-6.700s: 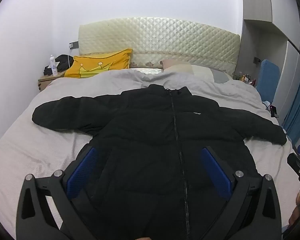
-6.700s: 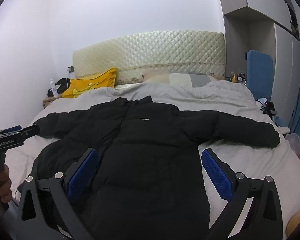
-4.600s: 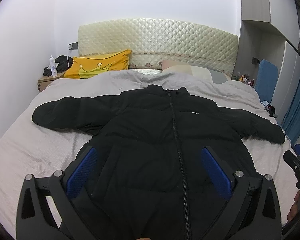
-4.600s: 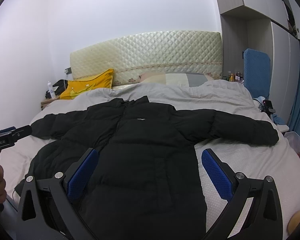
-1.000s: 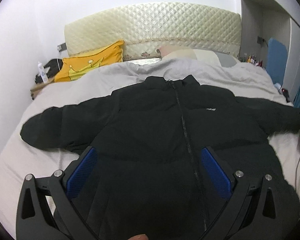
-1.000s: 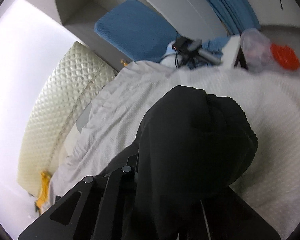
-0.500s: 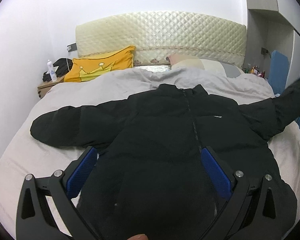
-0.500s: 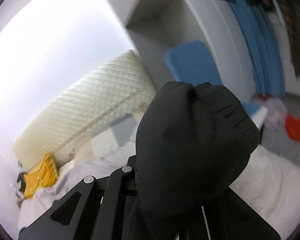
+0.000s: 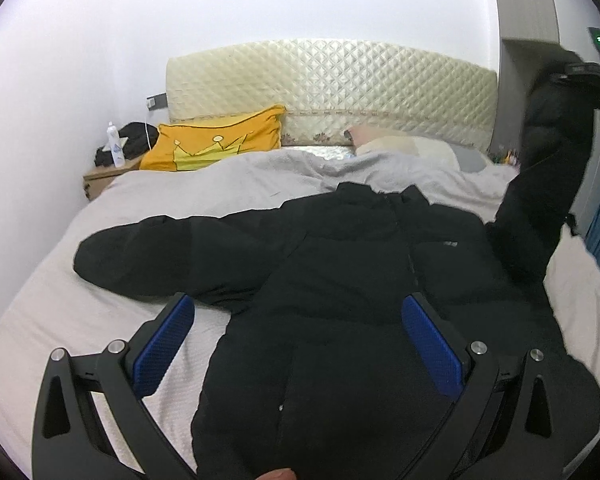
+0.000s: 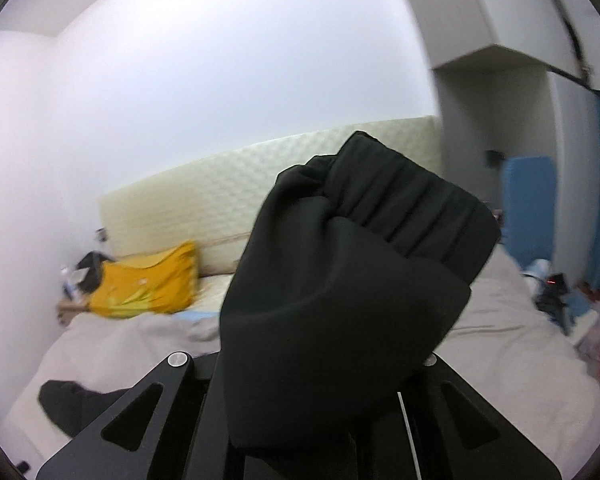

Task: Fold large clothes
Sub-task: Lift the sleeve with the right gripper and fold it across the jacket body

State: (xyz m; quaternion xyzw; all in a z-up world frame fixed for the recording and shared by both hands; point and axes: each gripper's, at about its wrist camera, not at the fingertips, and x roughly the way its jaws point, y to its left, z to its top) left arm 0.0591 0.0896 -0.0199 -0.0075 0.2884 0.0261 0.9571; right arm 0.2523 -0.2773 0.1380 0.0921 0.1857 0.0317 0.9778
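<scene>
A black puffer jacket [image 9: 340, 280] lies front up on the bed, zipped, its left sleeve [image 9: 140, 248] stretched out flat. My left gripper [image 9: 296, 340] is open and empty, hovering over the jacket's lower body. My right gripper [image 9: 580, 72] is shut on the cuff of the right sleeve [image 10: 360, 280] and holds it high above the bed, so the sleeve [image 9: 540, 184] hangs up from the shoulder. The cuff fills the right wrist view and hides the fingers.
The bed [image 9: 60, 312] has a grey cover and a quilted cream headboard [image 9: 332, 80]. A yellow crown pillow [image 9: 212, 144] lies at the head. A nightstand [image 9: 104, 176] with a bottle stands at the left. Blue chair [image 10: 528, 200] and clutter at the right.
My right gripper has lifted the right sleeve cuff higher and swung it inward toward the bed's middle. The left gripper has stayed open over the jacket's lower body.
</scene>
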